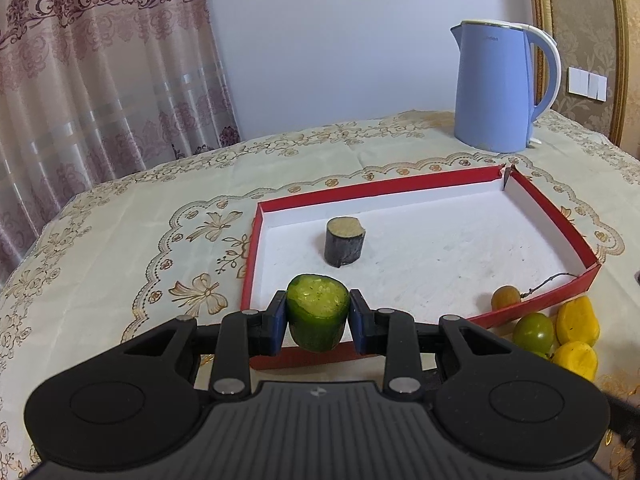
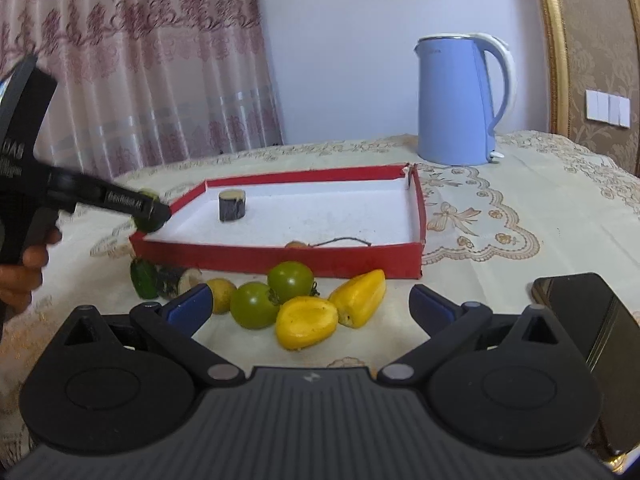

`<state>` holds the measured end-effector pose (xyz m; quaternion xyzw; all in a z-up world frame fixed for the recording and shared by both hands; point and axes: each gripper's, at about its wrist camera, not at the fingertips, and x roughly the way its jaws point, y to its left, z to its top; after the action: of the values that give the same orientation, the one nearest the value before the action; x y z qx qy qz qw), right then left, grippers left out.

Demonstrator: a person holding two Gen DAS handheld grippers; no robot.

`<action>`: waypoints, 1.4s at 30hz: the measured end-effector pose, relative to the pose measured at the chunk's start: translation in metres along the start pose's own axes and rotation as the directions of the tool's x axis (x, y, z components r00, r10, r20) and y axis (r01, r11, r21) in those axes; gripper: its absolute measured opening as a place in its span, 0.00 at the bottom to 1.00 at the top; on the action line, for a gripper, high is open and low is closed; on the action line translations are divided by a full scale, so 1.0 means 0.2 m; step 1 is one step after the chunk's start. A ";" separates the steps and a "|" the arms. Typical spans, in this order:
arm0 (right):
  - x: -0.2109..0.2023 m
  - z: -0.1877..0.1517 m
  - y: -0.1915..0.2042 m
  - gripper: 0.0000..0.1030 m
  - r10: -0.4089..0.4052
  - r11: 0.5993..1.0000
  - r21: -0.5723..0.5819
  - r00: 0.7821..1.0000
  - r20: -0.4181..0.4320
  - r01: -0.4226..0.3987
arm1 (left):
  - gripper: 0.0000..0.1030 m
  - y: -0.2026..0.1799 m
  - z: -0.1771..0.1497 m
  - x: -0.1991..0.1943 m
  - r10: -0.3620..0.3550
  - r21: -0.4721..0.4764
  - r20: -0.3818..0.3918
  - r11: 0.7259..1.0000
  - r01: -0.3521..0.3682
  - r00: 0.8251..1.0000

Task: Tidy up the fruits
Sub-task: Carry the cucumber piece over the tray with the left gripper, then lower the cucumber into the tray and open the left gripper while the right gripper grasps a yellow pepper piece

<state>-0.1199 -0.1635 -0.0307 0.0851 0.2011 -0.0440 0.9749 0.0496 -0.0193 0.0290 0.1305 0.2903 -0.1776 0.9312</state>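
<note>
Tablecloth (image 1: 120, 248) — kettle (image 1: 496, 88) behind tray (image 1: 560, 220)

A plain pale wall (image 1: 340, 40) stands behind the worktop (image 1: 120, 248), which is draped in a cream cloth patterned with gold bows and scalloped floral borders. To the left hangs a sheer pink curtain (image 1: 100, 72) with dark red floral motifs and pale horizontal bands, daylight glowing through it. On the right, a gold frame (image 2: 556, 48) edges a beige damask wall panel (image 2: 596, 32) that carries a row of white switches (image 2: 608, 108). A light blue kettle (image 1: 496, 84) stands at the worktop's far side.
</note>
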 end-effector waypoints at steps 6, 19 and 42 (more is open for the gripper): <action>-0.01 -0.02 0.05 0.87 -0.025 0.996 -0.087 1.000 0.011 0.026 | 0.30 -0.02 0.00 0.00 -0.010 0.005 0.004 1.000 0.010 1.000; 0.11 -0.05 0.03 0.45 0.021 0.997 -0.075 0.996 -0.084 -0.028 | 0.30 -0.02 0.00 0.00 -0.020 0.005 0.002 1.000 0.020 1.000; 0.06 0.03 -0.03 0.34 0.049 0.998 -0.030 0.996 -0.075 -0.052 | 0.30 -0.11 0.07 0.03 -0.029 0.034 0.007 0.999 0.029 1.000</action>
<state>-0.1066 -0.1704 -0.0316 0.0763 0.2355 -0.0129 0.9688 0.0529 -0.0449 0.0326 0.1412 0.2856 -0.1963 0.9273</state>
